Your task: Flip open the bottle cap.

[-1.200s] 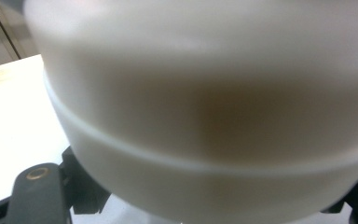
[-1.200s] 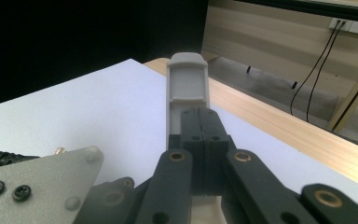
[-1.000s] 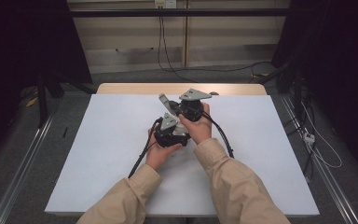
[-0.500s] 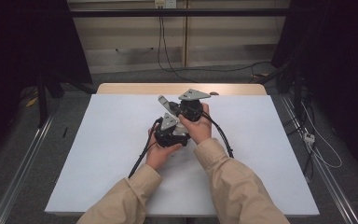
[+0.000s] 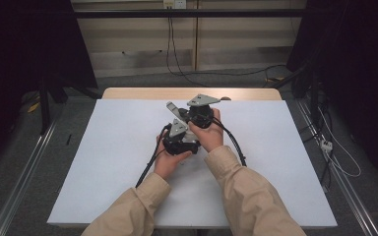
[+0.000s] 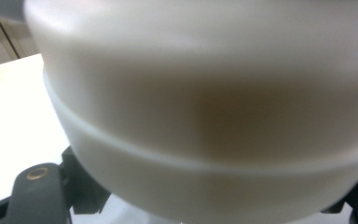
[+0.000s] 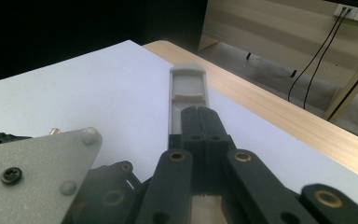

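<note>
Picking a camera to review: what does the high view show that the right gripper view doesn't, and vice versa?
High view: the left hand and right hand, tan sleeves, close together mid-table. Right gripper view: the right tongs with black jaws pressed shut, a grey bar reaching past them. Shared: the white table and the left tongs with its grey plate.

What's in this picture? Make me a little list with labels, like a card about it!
Place: white table
Who: a person in tan sleeves, one tool in each hand
Left tool: shut, held at mid-table
Right tool: shut, black jaws pressed together
Tools together: close beside each other, right one farther up the table
Grey piece: sticks out past the right tool's tips; gripped or not, unclear
Left gripper view: a blurry cream shape very close, cannot tell what it is
</note>
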The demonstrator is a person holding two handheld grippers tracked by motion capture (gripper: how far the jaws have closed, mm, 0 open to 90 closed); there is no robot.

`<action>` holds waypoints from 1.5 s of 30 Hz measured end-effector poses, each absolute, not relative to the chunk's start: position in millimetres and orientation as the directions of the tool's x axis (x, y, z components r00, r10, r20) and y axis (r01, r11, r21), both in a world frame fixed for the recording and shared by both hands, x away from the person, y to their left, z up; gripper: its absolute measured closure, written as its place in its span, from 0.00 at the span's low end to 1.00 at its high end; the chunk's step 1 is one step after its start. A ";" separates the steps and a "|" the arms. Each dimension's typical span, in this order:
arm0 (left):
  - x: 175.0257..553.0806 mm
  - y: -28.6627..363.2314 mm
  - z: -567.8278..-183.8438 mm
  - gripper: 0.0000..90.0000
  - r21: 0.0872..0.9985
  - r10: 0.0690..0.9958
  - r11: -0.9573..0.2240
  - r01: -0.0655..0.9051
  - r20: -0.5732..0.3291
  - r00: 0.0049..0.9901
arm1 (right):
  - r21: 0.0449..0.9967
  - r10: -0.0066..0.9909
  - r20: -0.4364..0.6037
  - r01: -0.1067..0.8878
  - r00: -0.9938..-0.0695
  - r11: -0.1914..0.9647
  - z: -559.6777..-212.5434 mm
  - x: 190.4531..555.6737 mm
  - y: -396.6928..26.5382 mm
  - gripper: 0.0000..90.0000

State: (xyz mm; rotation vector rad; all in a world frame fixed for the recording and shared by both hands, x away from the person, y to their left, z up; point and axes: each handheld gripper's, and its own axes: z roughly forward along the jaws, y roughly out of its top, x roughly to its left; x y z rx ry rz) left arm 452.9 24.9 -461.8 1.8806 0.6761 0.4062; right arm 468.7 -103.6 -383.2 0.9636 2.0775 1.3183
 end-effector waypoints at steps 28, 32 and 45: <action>441.5 45.0 -448.8 0.10 0.910 0.576 -0.275 0.311 -0.103 0.811 | 0.925 0.779 0.023 0.309 -0.627 0.222 -381.8 454.8 -123.8 0.65; 437.0 52.8 -443.6 0.08 0.904 0.566 -0.279 0.324 -0.118 0.816 | 0.926 0.785 0.041 0.318 -0.618 0.202 -379.3 447.5 -131.0 0.47; 421.3 78.4 -434.1 0.06 0.900 0.568 -0.281 0.334 -0.125 0.814 | 0.929 0.769 0.074 0.324 -0.635 0.179 -385.3 412.3 -162.2 0.22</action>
